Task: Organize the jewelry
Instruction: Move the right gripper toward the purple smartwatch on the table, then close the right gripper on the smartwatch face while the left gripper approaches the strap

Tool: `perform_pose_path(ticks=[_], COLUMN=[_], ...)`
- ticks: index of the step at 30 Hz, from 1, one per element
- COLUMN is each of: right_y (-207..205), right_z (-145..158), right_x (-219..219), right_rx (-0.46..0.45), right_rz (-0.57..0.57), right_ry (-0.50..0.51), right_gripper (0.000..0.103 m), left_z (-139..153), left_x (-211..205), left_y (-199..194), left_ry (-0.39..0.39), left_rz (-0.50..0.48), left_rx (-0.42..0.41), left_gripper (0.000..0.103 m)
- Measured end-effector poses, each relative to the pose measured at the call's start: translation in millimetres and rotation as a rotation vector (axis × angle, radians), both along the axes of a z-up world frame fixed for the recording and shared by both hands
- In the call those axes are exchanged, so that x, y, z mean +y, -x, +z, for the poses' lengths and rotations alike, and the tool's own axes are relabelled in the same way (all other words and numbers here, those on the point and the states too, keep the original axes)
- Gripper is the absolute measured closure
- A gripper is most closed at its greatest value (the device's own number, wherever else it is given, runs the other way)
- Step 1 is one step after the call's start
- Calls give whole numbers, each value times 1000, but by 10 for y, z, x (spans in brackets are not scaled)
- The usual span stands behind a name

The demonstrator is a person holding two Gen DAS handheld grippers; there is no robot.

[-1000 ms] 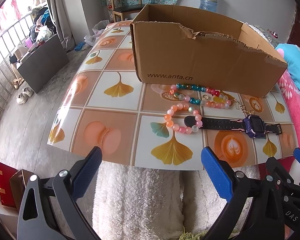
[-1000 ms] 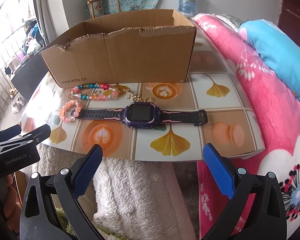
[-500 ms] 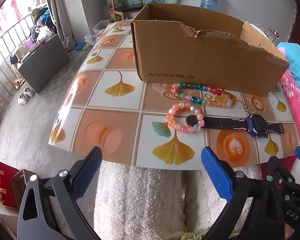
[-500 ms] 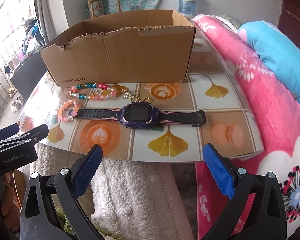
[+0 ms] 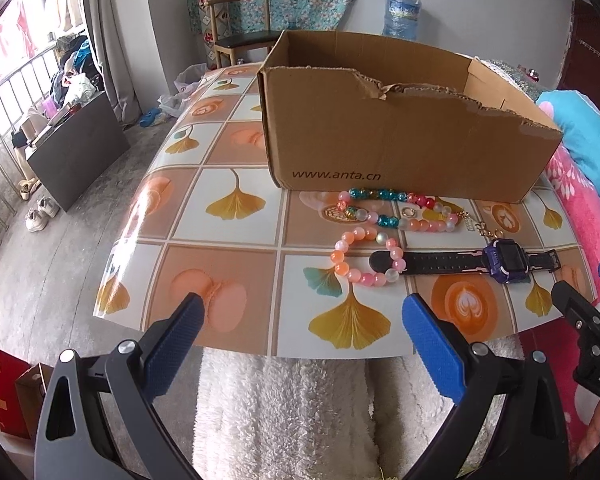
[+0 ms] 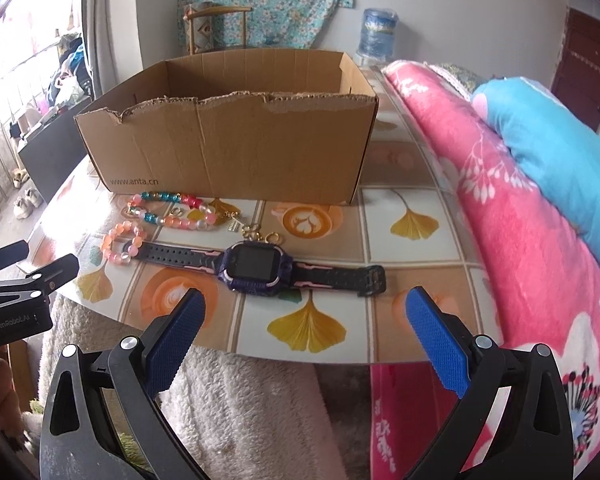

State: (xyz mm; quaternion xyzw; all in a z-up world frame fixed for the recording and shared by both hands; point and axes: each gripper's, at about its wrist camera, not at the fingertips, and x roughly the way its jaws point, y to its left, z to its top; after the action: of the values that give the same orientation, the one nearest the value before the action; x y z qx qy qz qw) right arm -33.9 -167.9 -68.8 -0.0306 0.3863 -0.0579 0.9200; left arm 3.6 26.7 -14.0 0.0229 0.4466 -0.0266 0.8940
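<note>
Both views have crept nearer the tabletop [image 5: 236, 248] since a second ago. The cardboard box [image 5: 396, 140] sits open-topped at twelve o'clock, likely the jewelry's destination. The watch [image 6: 256, 266] lies flat, straps outstretched, just ahead of the right hand-held gripper [image 6: 302, 320], gaping wide and empty. The pink bead bracelet [image 5: 364, 256], overlapping the strap, lies at one o'clock of the left hand-held gripper [image 5: 300, 328], equally wide. The mixed bead strand [image 5: 396, 210] rests beside the box.

Both wrist views face the box [image 5: 400, 136] across the table [image 6: 412, 248].
</note>
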Motion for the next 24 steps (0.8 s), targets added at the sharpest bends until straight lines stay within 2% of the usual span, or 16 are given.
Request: perform_pose_path(ticks=[5,9,12,18,21,24], right_y=[-35,-91,-145,-261,-315,-359], right_z=[27,37,6,-78,-135,-180], right_x=[-138,-205,-226,-287,-318,-343], right_rx=[-28,-42,-36,-21,-7,-2], right_rz=[-6,-8,4,15,20,30], right_ry=[-40,-64,-78,-96,-99,-107], right_gripper=[7,7,7,10,13,13], left_z=[0,-10,-49,-186,-298,-385], left_x=[35,13,4,-11,30,44], left_y=[16,-65,-190,-401,-546,-646], left_ry=[59,60,80,-3,-54,-87], left_rz=[-74,-103,-123,-93,-56,-62], left_rx=[-99,-97,-59,-36,5,37], left_gripper=[6,6,6,6,11,11])
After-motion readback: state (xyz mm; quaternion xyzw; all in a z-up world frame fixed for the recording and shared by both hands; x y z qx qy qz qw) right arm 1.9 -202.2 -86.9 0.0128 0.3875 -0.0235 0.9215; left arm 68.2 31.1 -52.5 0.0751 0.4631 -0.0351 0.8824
